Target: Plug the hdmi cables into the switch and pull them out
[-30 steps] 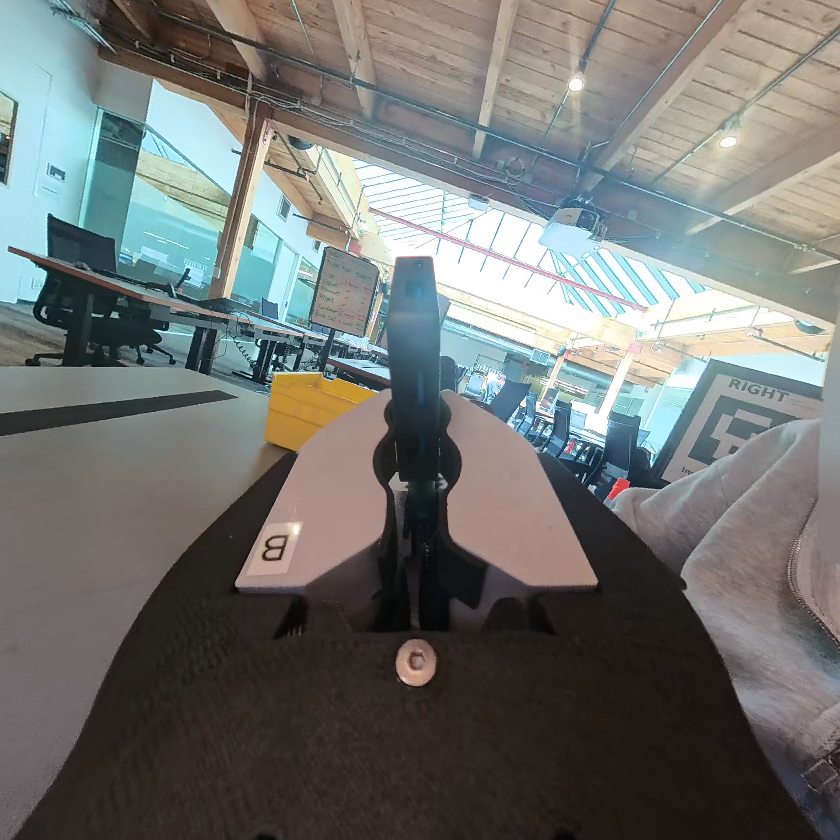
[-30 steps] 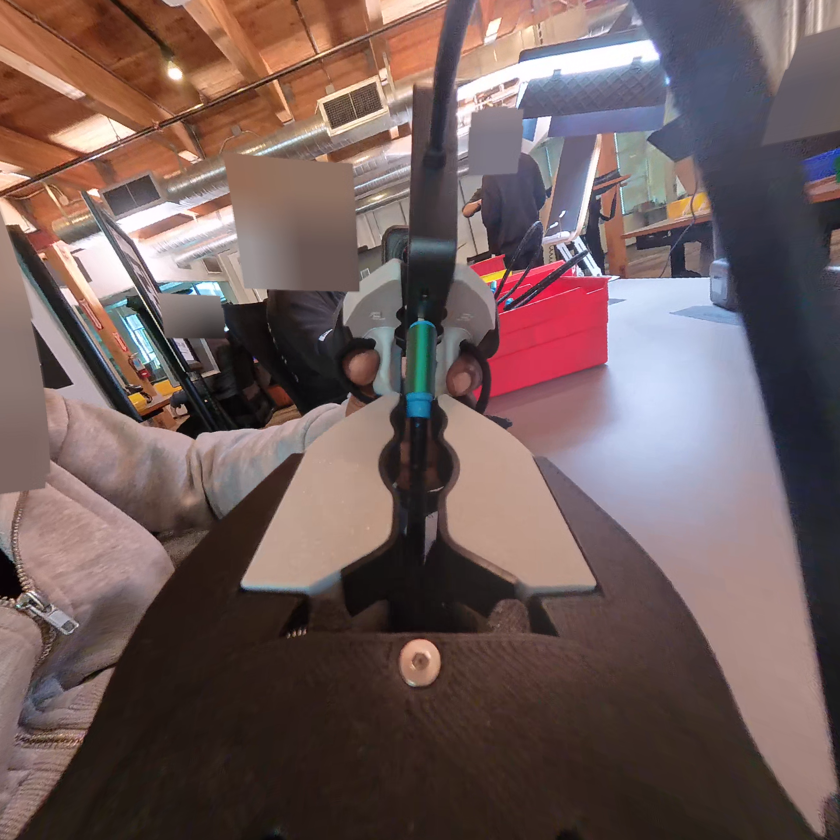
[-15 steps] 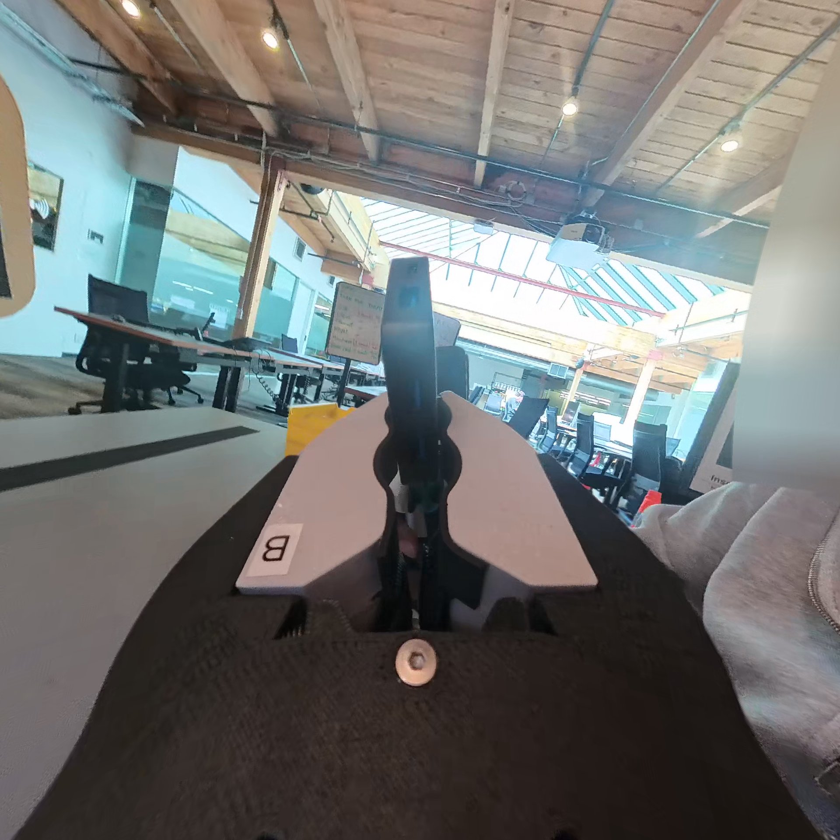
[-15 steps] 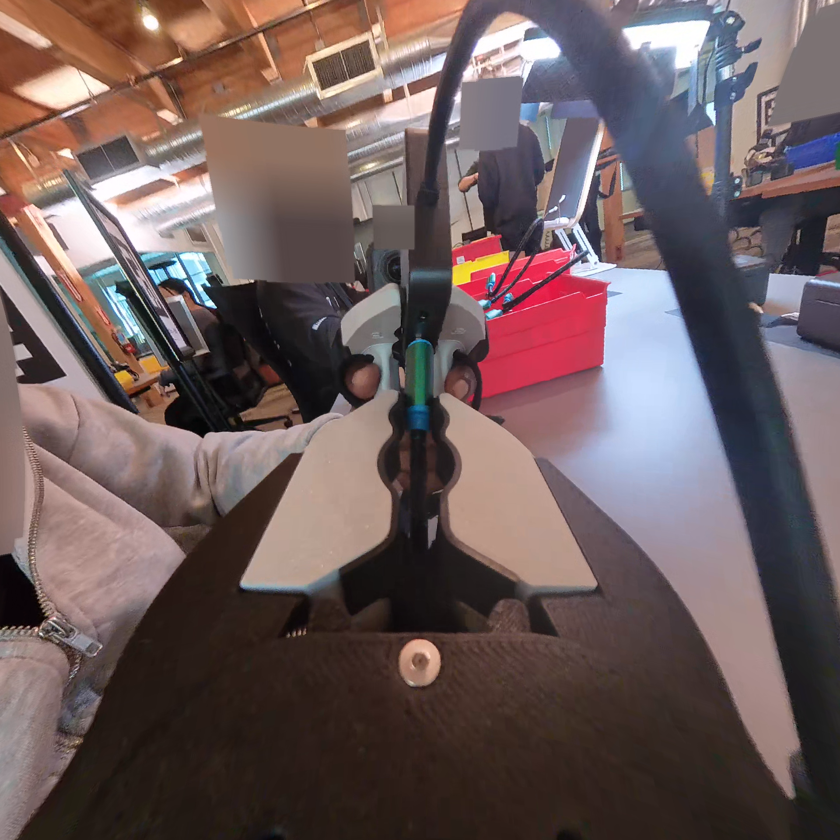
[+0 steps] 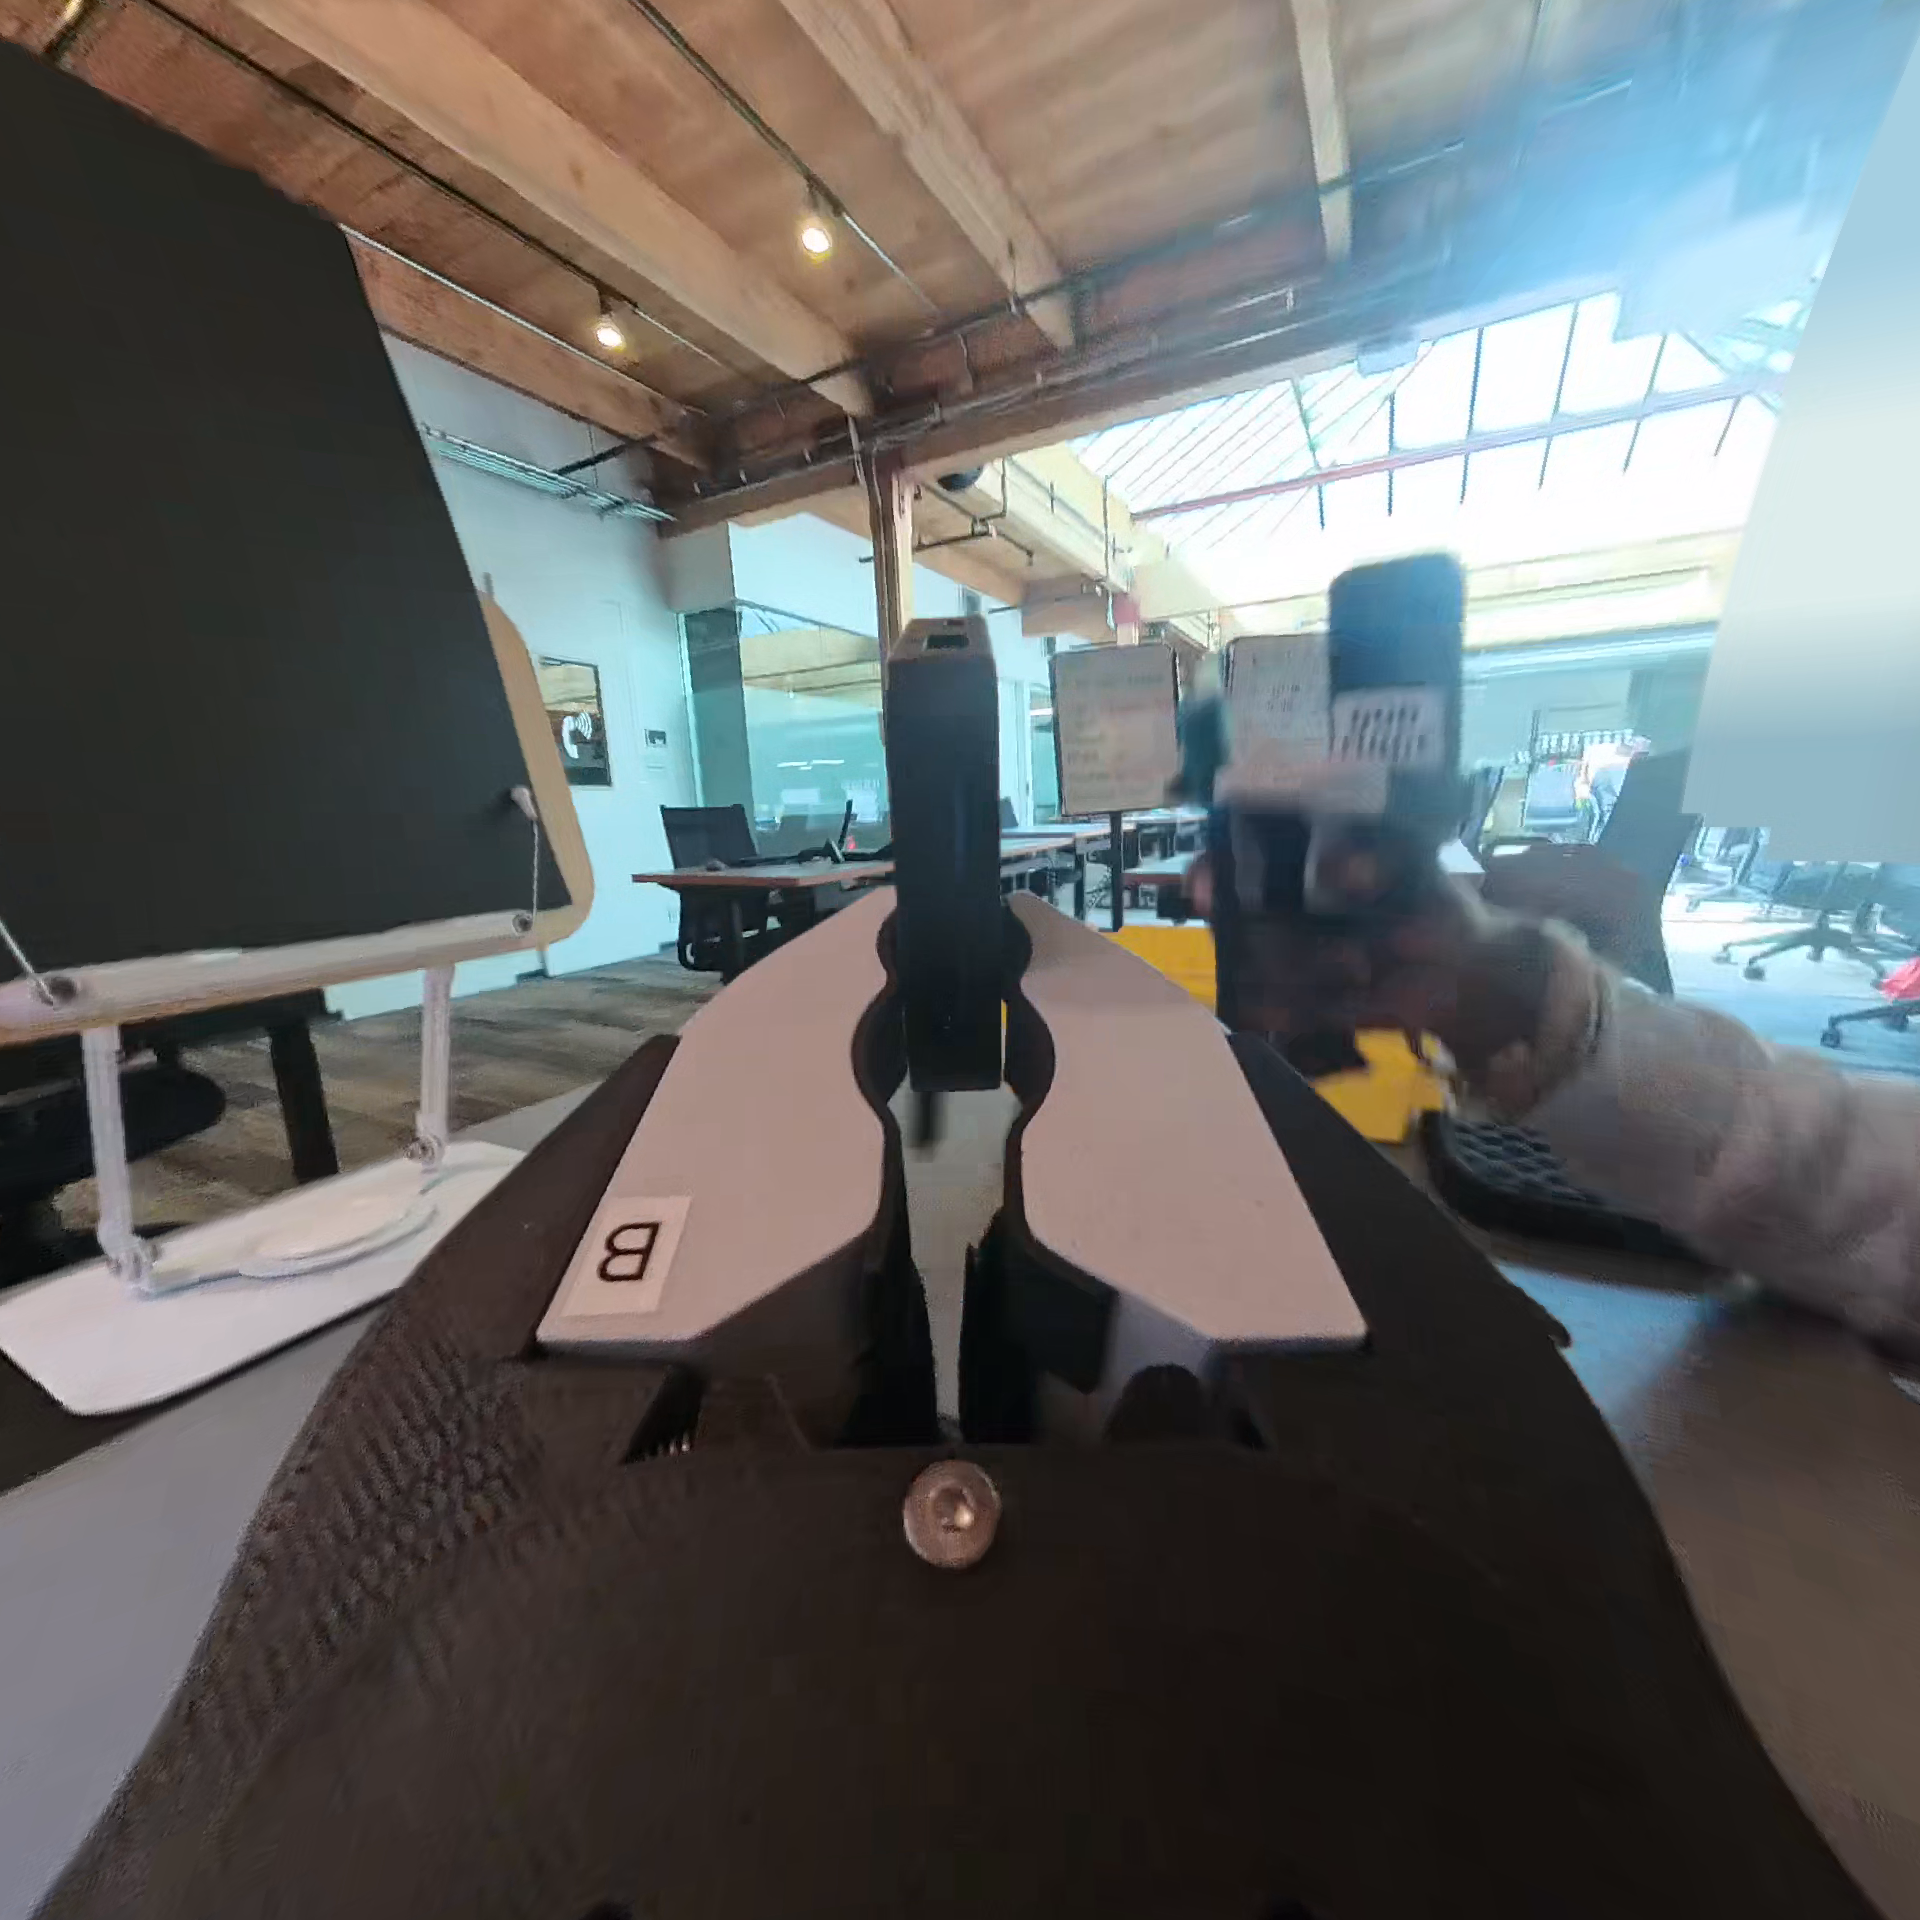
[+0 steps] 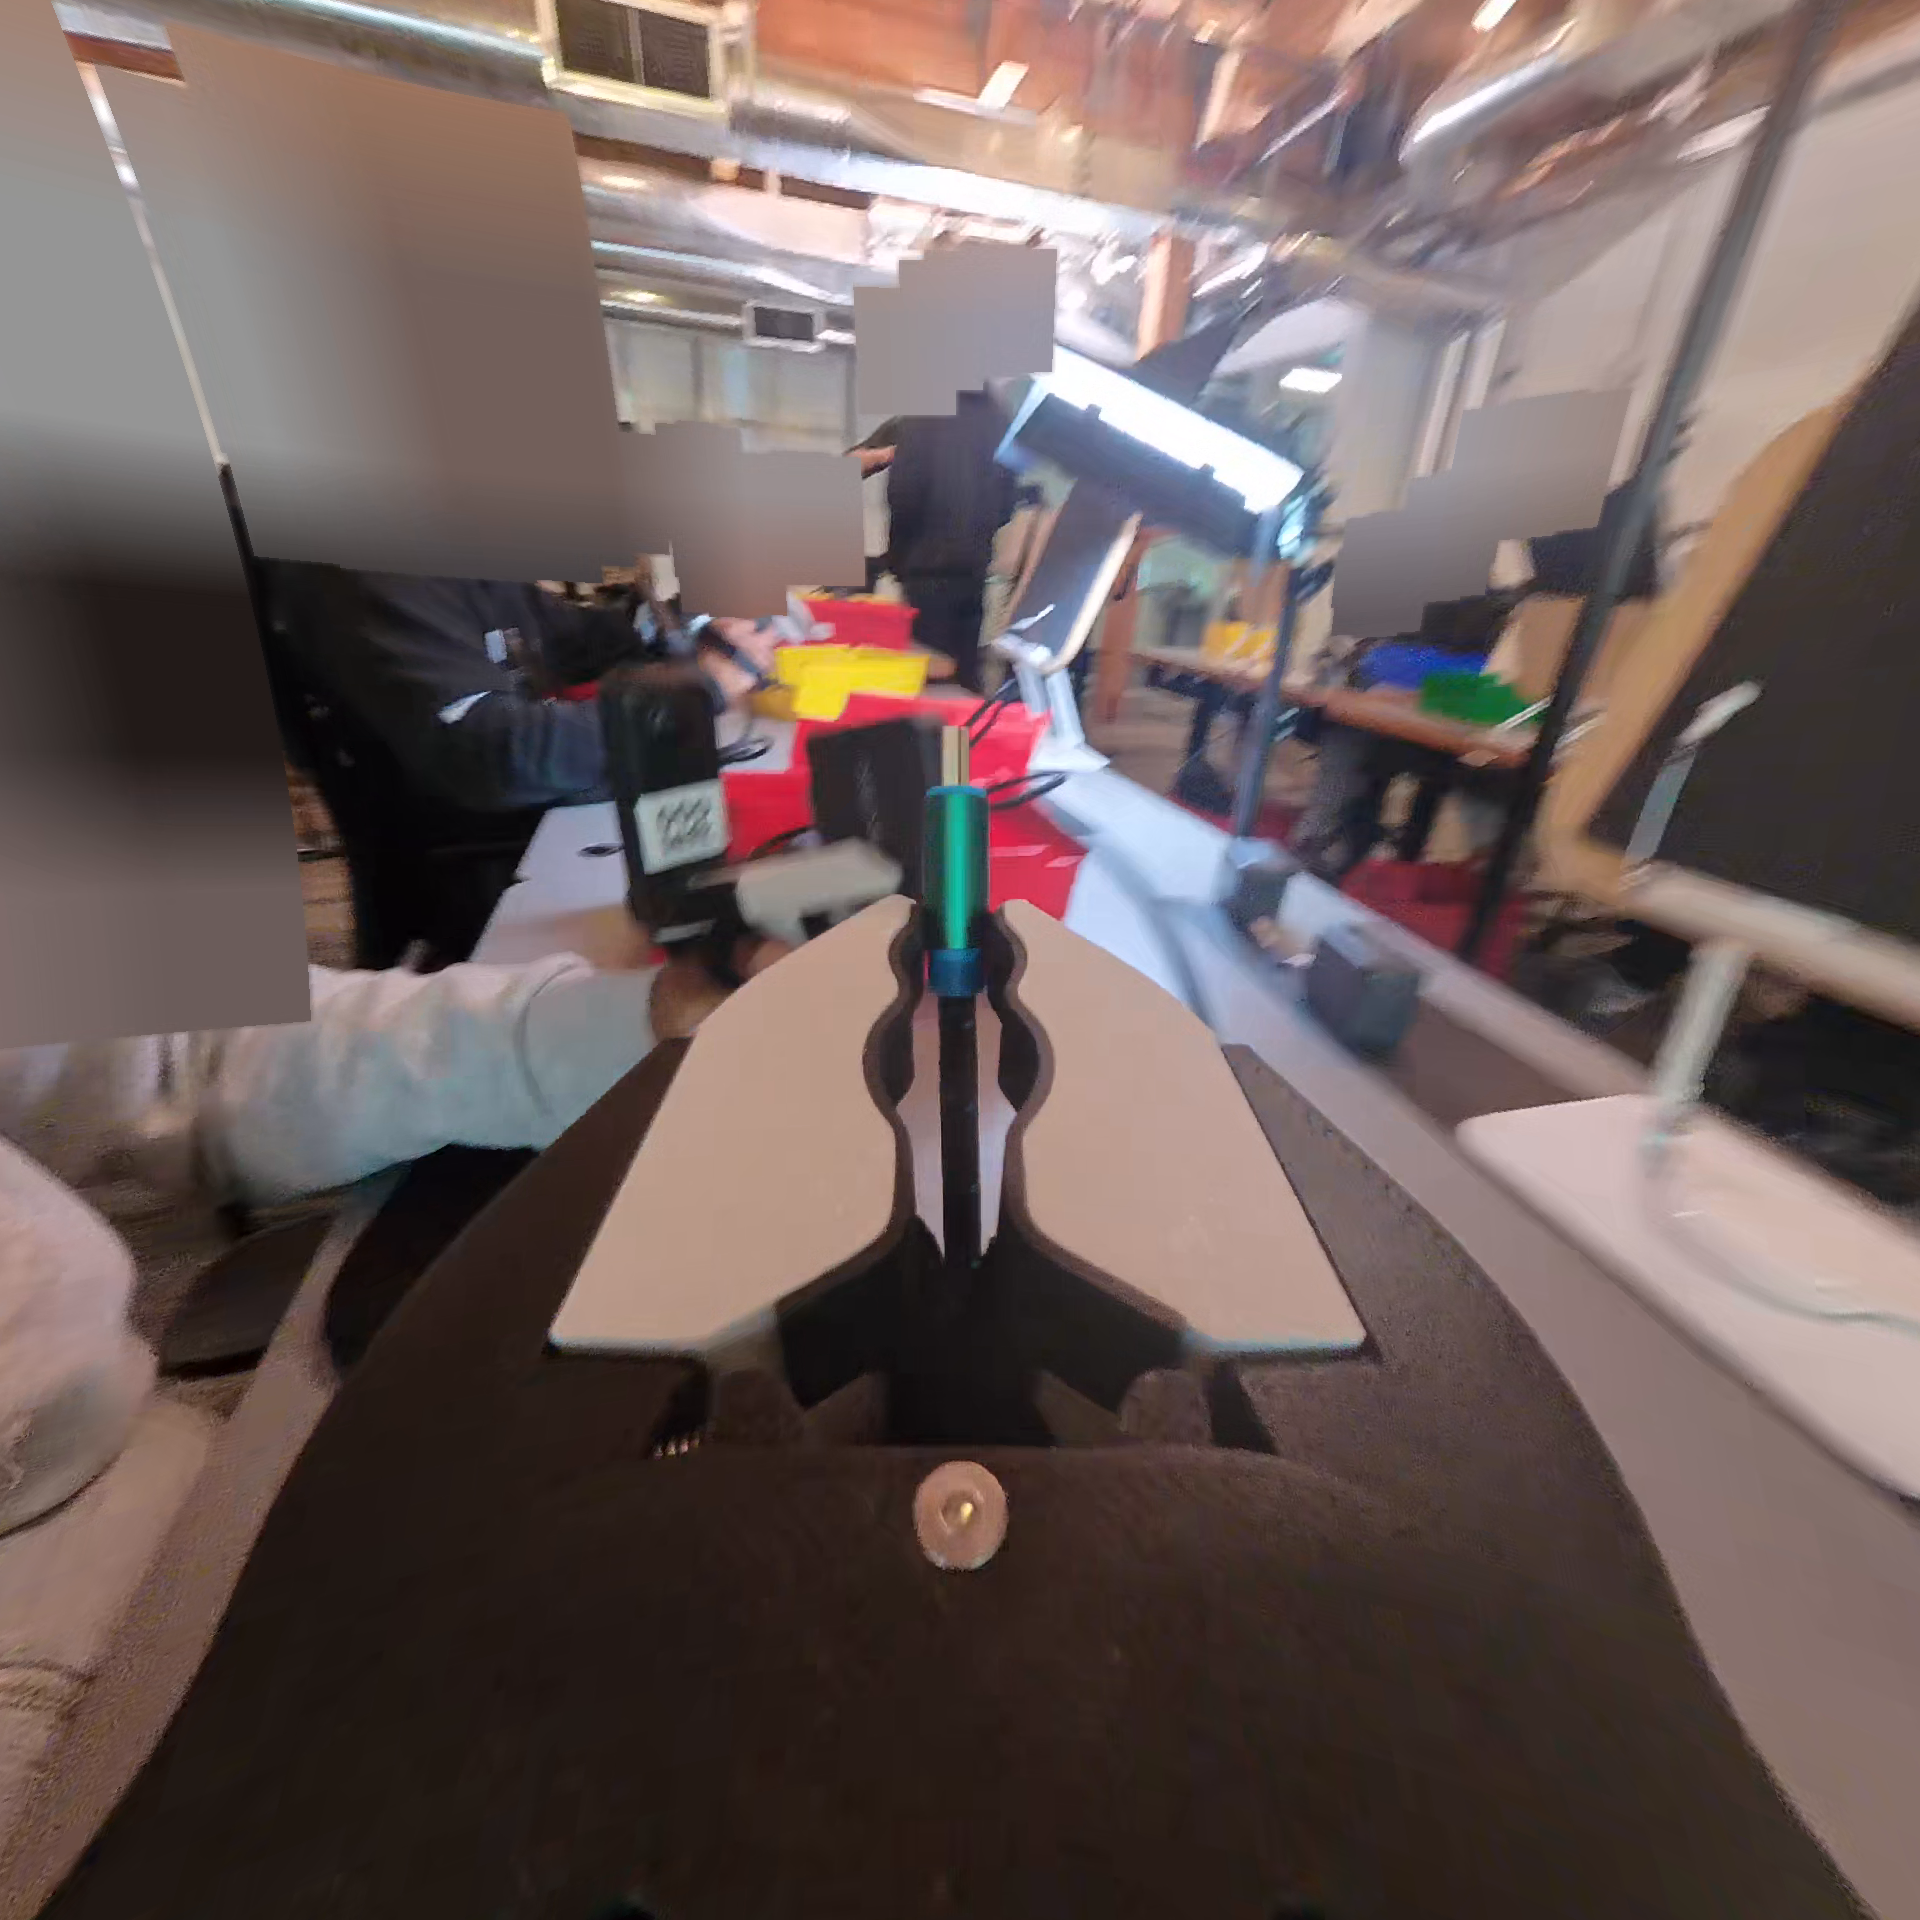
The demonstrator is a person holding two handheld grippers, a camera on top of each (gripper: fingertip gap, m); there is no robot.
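Observation:
My left gripper [image 5: 948, 920] is shut on the black switch box [image 5: 943, 810], held edge-on and upright above the table. My right gripper [image 6: 956, 920] is shut on the HDMI cable [image 6: 956, 1122] just behind its green-and-blue plug [image 6: 954, 857]. The plug's bare metal tip [image 6: 954, 753] points forward, free of the switch. In the right wrist view the left gripper [image 6: 800, 883] and the switch [image 6: 868, 795] sit left of the plug, blurred. In the left wrist view the right gripper [image 5: 1335, 821] and the hand [image 5: 1434, 966] holding it are blurred at the right.
A black board on a white stand [image 5: 208, 540] stands to the left, and its white base [image 6: 1683, 1205] also shows in the right wrist view. Red bins [image 6: 1023, 842] and yellow bins [image 6: 852, 665] lie ahead on the table. People stand behind. A yellow bin [image 5: 1361, 1081] lies at the right.
The plug was seated in the switch; now it is out and the two grippers have moved apart. Both views have swung sideways and are blurred by motion.

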